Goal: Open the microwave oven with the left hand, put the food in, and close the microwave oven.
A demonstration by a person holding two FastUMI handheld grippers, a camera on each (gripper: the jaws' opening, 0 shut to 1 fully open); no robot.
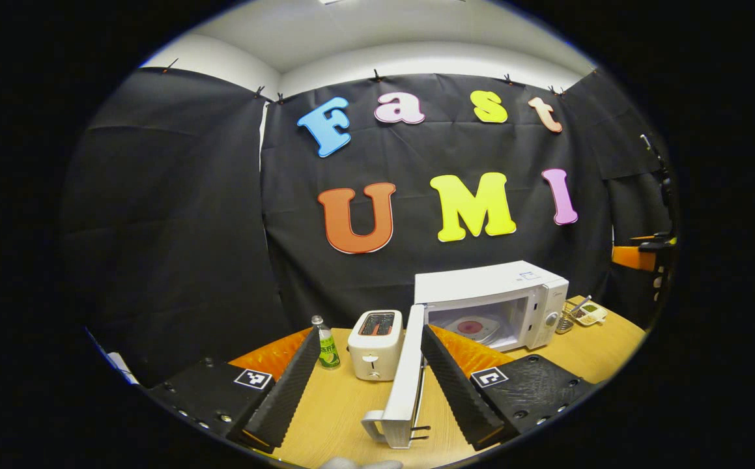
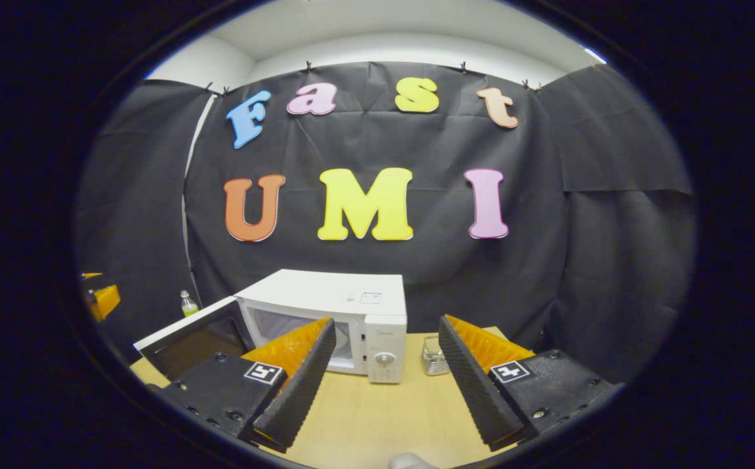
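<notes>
With the white box-shaped microwave oven (image 1: 491,303) standing door-wide on the wooden table (image 1: 351,397), both the left gripper (image 1: 367,381) and right gripper (image 2: 384,384) hang spread and empty, so fetching the small tray of food (image 1: 591,314) beside it looks next.

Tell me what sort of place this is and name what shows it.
Probably a staged kitchen corner in a recording booth, not a real kitchen. A white microwave with its door swung open, a toaster and a small bottle share a wooden table, with black cloth hung behind.

A toaster (image 1: 375,344) stands beside a green bottle (image 1: 326,344).
</notes>
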